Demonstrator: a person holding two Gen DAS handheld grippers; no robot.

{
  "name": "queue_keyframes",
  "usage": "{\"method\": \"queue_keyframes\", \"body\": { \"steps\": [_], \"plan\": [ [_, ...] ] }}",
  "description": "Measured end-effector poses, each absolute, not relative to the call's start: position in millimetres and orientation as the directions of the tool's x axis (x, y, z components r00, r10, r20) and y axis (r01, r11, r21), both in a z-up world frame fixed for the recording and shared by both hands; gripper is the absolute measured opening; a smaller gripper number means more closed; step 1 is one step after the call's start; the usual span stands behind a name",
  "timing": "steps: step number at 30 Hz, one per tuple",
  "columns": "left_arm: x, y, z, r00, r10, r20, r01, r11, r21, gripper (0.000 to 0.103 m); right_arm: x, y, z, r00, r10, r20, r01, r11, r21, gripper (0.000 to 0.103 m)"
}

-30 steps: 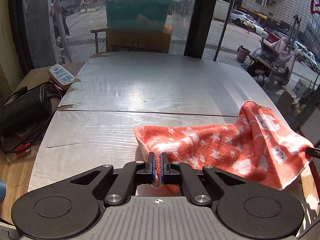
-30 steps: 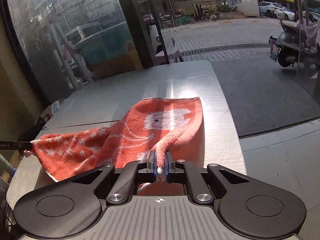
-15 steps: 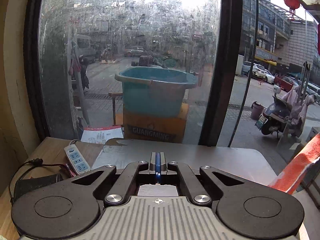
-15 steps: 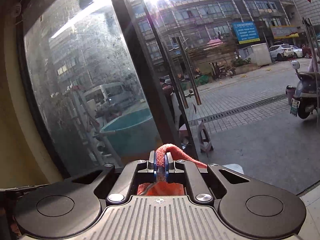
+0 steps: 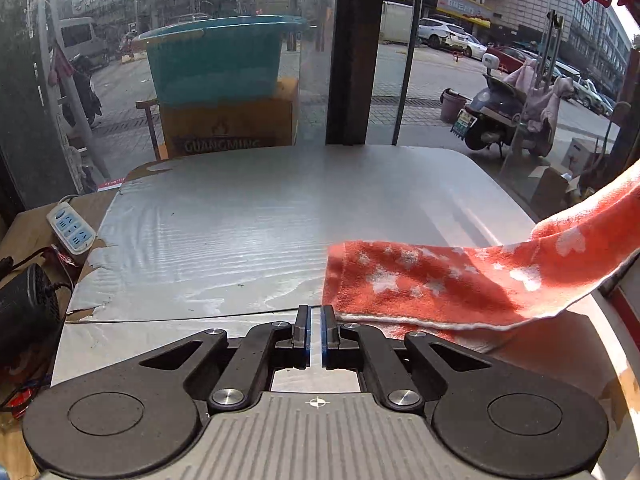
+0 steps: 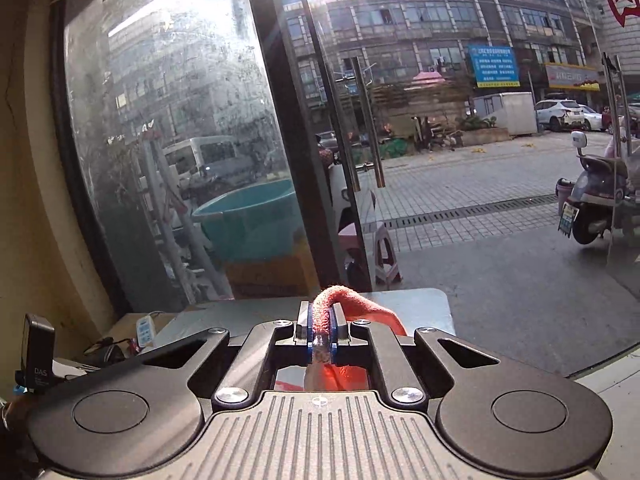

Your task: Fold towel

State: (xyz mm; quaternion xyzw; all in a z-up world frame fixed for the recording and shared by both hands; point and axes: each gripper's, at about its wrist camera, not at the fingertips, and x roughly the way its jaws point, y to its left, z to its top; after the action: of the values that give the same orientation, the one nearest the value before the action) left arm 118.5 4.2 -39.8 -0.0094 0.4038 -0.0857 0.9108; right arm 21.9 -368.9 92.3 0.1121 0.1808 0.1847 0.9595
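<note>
The orange towel with white patterns (image 5: pixel 460 280) lies partly on the silver table (image 5: pixel 260 220) in the left wrist view and rises off to the right. My left gripper (image 5: pixel 315 330) sits just left of the towel's near left corner, jaws a narrow gap apart with nothing between them. In the right wrist view my right gripper (image 6: pixel 320 332) is shut on a bunched fold of the towel (image 6: pixel 344 300) and holds it up above the table; the rest of the towel hangs below, hidden.
A white power strip (image 5: pixel 71 227) and a black device with cables (image 5: pixel 24 312) lie on the wooden surface left of the table. A window with a dark post (image 5: pixel 352 52) stands behind the table's far edge. A teal tub (image 5: pixel 216 60) sits outside.
My left gripper let go of the towel corner, swung up and came back down beside it. My right gripper lifted its end of the towel high off the table.
</note>
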Motion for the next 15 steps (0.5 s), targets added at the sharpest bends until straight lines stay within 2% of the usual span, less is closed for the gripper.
{"method": "queue_keyframes", "body": {
  "steps": [3, 8, 15],
  "plan": [
    [150, 5, -60, 0.640, -0.168, -0.750, 0.116, 0.986, -0.122, 0.040, 23, -366, 92, 0.863, 0.396, -0.315, -0.315, 0.908, 0.278, 0.008],
    [196, 6, -86, 0.595, -0.065, -0.801, 0.026, 0.998, -0.063, 0.041, 30, -375, 86, 0.853, 0.397, -0.339, -0.307, 0.906, 0.290, 0.008],
    [203, -1, -88, 0.560, -0.066, -0.826, 0.048, 0.998, -0.047, 0.044, 35, -382, 83, 0.842, 0.407, -0.353, -0.312, 0.903, 0.296, 0.008]
  ]
}}
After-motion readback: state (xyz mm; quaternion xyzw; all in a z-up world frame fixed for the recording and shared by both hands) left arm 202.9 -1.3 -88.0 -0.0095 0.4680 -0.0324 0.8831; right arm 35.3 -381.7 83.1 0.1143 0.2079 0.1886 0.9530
